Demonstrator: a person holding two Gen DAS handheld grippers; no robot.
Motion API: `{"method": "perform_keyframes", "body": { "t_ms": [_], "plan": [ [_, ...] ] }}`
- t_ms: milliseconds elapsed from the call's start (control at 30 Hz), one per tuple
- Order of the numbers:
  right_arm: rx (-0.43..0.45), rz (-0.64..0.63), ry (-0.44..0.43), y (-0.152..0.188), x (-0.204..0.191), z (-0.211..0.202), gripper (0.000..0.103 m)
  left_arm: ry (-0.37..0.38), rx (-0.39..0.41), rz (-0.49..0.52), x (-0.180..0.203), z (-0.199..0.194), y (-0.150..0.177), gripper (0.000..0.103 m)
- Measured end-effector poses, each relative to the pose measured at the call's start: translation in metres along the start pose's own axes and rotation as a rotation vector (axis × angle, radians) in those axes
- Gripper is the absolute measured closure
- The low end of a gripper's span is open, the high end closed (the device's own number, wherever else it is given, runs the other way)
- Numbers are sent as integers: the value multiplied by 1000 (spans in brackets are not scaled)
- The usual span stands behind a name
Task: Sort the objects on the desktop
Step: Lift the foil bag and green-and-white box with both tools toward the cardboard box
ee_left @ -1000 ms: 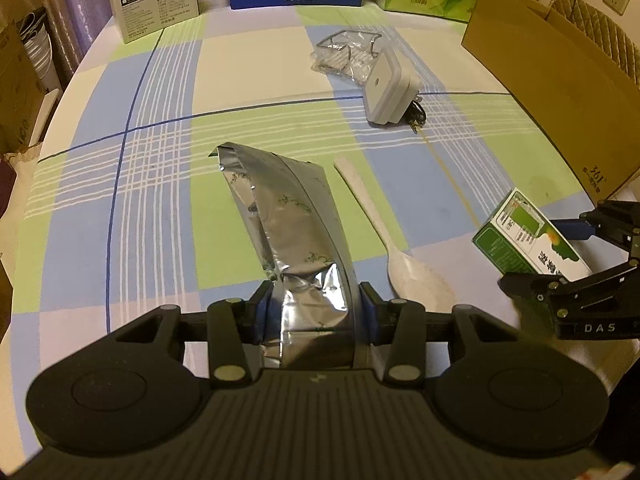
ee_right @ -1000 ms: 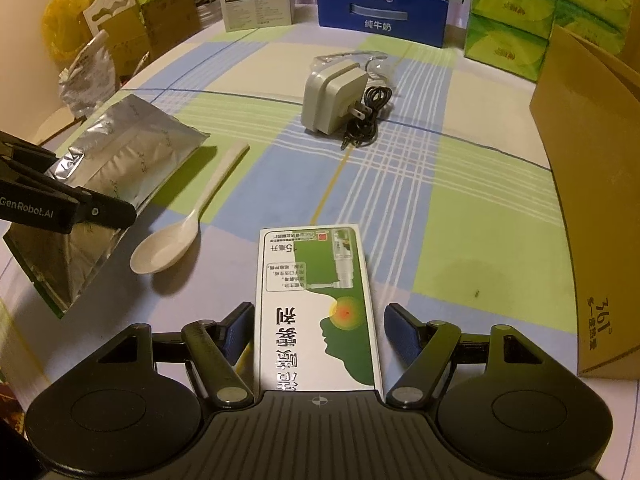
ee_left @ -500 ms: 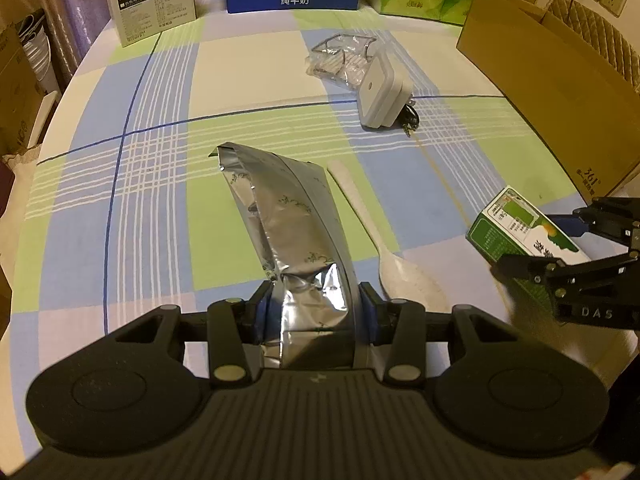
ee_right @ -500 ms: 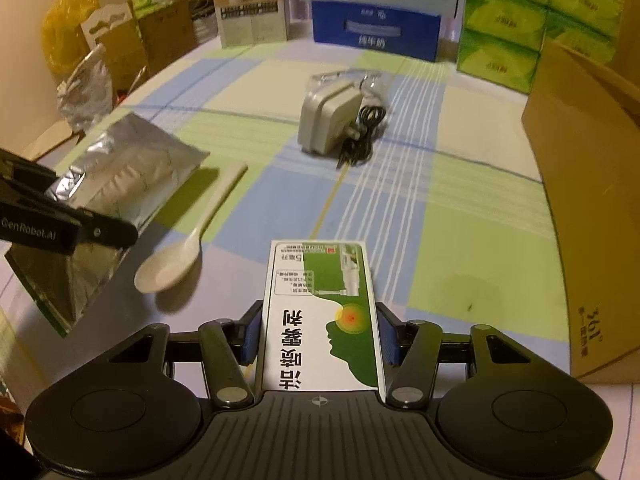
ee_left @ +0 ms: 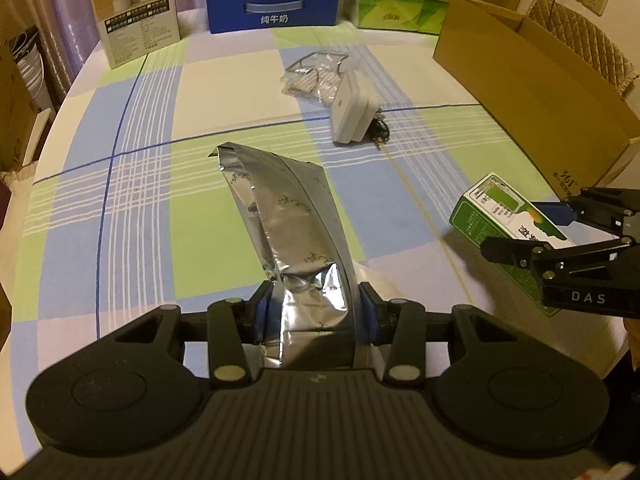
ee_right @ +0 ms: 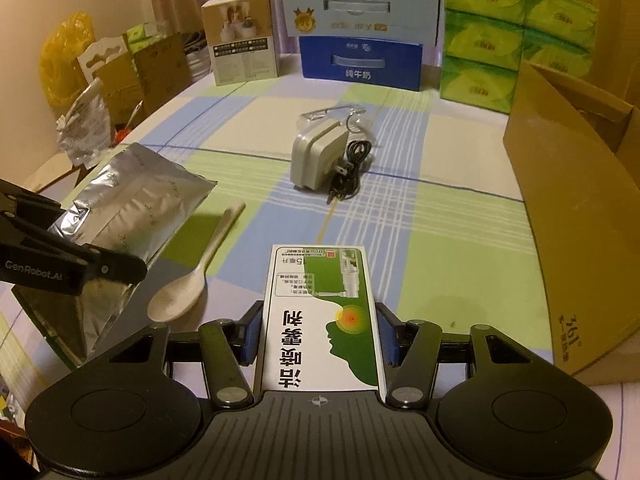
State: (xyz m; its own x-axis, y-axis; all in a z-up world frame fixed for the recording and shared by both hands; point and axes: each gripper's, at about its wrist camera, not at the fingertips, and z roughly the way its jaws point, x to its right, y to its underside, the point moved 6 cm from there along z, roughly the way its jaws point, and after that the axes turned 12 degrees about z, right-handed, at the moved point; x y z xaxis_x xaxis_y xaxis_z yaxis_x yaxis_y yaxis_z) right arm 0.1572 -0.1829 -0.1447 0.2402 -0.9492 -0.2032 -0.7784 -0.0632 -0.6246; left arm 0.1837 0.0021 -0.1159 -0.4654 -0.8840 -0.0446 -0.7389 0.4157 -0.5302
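Left to right, both wrist views. Left gripper [ee_left: 316, 316]: fingers closed w/ blue pads pressed on either side of a silver foil bag [ee_left: 288, 232], gripped at its near end; bag is raised off the checked tablecloth [ee_left: 132, 208], far end pointing away and up. In the right wrist view the same bag [ee_right: 132, 216] shows tilted, its shadow on the cloth beneath. Just right of the bag, a pale spoon [ee_right: 192, 276] lies flat on the cloth, bowl toward the camera, handle pointing away; not touched by either gripper. Centre, farther back: a grey-white power adapter [ee_right: 316, 156] w/ black cord coiled at its right side, and a clear plastic packet [ee_left: 312, 76] touching it from behind. Right gripper [ee_right: 318, 336]: fingers clamped on the long sides of a green-and-white medicine box [ee_right: 324, 312], printed face up; seen from the left wrist view the box [ee_left: 496, 208] is held clear of the cloth, far end tilted up a bit, shadow below. Far right: an open brown cardboard box [ee_right: 572, 216] on the table edge, well apart from both held items. Back row, L to R: a small product carton [ee_right: 240, 44], blue milk cartons [ee_right: 360, 60] stacked two high, green tissue packs [ee_right: 500, 40].
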Motion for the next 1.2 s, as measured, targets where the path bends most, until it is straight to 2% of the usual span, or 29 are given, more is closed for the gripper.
{"method": "perform_keyframes", "body": {
  "t_ms": [1000, 1200],
  "plan": [
    [58, 17, 5, 6, 5, -21, 50, 23, 37, 39, 54, -13, -4, 64],
    [106, 20, 15, 2, 5, -38, 50, 25, 77, 32, 64, -23, -10, 64]
  ]
}}
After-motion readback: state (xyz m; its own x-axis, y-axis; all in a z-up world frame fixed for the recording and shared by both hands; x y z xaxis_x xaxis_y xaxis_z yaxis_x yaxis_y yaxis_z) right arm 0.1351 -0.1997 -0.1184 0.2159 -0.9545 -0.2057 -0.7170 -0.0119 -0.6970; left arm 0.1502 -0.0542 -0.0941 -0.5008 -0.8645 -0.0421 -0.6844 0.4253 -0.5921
